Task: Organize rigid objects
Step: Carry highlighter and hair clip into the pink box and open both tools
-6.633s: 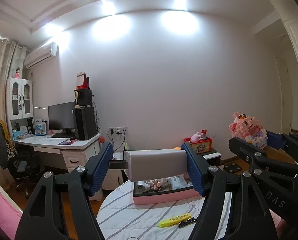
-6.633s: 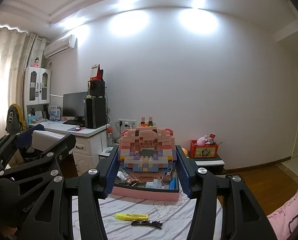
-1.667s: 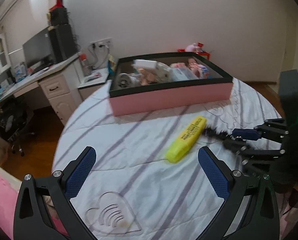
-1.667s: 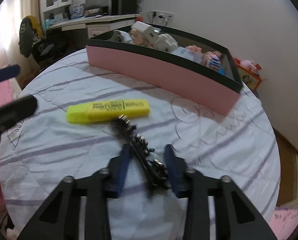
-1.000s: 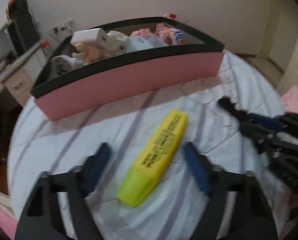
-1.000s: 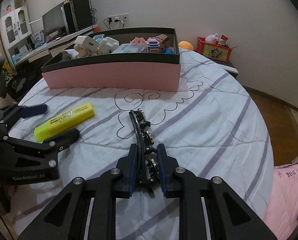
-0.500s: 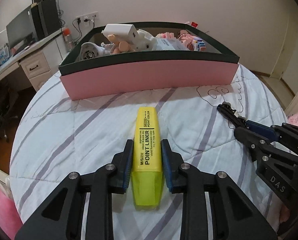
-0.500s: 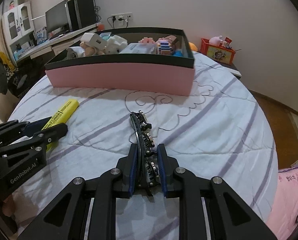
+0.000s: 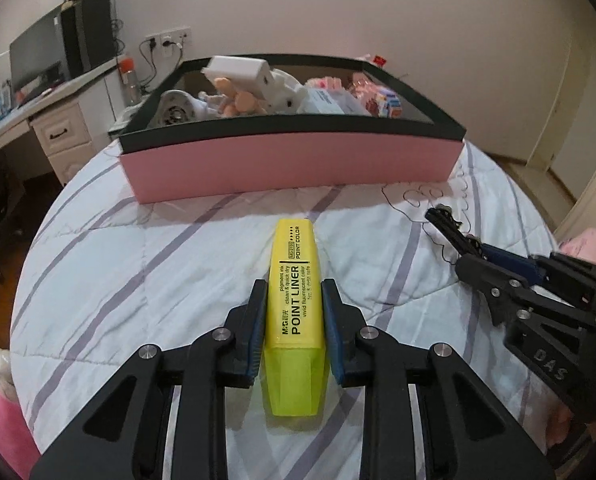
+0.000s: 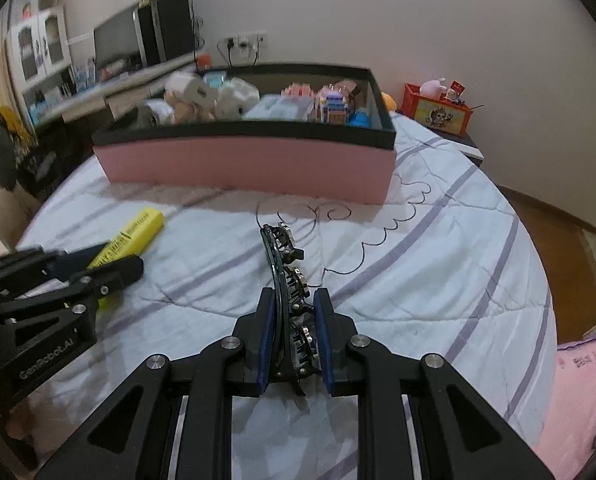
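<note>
left wrist view: the left gripper [image 9: 293, 308] has its jaws clamped on the sides of the yellow highlighter [image 9: 295, 304], which points straight ahead of the jaws toward the pink box [image 9: 289, 164]; the box, ahead of the jaws, already holds toys and a white charger. right wrist view: the right gripper [image 10: 293, 320] has its jaws closed on the black hair clip [image 10: 287, 276], its tip reaching ahead over the table [image 10: 438, 280]. judging by this, both last loose pieces are gripped; carrying them into the box remains.
</note>
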`<state>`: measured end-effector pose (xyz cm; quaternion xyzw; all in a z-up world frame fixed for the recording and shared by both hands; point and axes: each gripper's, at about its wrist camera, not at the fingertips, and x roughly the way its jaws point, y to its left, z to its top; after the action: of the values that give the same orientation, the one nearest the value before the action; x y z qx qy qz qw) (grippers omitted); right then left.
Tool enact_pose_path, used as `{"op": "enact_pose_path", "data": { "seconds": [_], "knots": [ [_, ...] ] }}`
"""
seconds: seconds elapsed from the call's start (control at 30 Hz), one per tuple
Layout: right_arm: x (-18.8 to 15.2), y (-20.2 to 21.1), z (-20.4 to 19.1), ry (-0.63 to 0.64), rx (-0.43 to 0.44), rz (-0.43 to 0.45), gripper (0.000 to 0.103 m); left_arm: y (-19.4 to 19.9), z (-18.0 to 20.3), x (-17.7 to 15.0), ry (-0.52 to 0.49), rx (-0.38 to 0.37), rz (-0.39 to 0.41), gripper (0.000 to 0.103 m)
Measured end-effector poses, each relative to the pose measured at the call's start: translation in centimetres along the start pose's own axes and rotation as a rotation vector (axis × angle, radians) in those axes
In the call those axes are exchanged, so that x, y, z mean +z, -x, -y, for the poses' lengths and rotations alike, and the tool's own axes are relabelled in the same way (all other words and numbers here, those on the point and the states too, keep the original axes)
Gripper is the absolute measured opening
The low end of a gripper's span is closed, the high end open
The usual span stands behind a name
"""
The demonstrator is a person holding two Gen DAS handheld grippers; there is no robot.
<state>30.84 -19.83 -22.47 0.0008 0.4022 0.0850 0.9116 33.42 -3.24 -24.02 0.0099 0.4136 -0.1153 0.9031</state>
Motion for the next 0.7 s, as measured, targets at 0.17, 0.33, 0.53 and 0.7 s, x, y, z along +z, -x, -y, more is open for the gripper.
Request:
{"op": "enact_pose_path", "data": {
  "seconds": [0.17,0.33,0.53,0.7],
  "knots": [
    [-0.1,1.8,0.2,-0.077,0.076,0.057,0.019,2.3,-0.4,-0.3,0.020,0.011,0.074,0.026],
    [0.2,4.4,-0.7,-0.084,0.088,0.130,0.019,6.5,-0.1,0.3,0.019,0.036,0.187,0.026],
    [1.4,9.8,-2.9,-0.040,0.043,0.297,0.019,12.6,1.0,1.0,-0.009,0.110,0.356,0.026],
    [2.3,14.6,-4.8,0.006,-0.015,0.442,0.019,17.0,2.4,1.5,-0.046,0.137,0.468,0.026]
  ]
}}
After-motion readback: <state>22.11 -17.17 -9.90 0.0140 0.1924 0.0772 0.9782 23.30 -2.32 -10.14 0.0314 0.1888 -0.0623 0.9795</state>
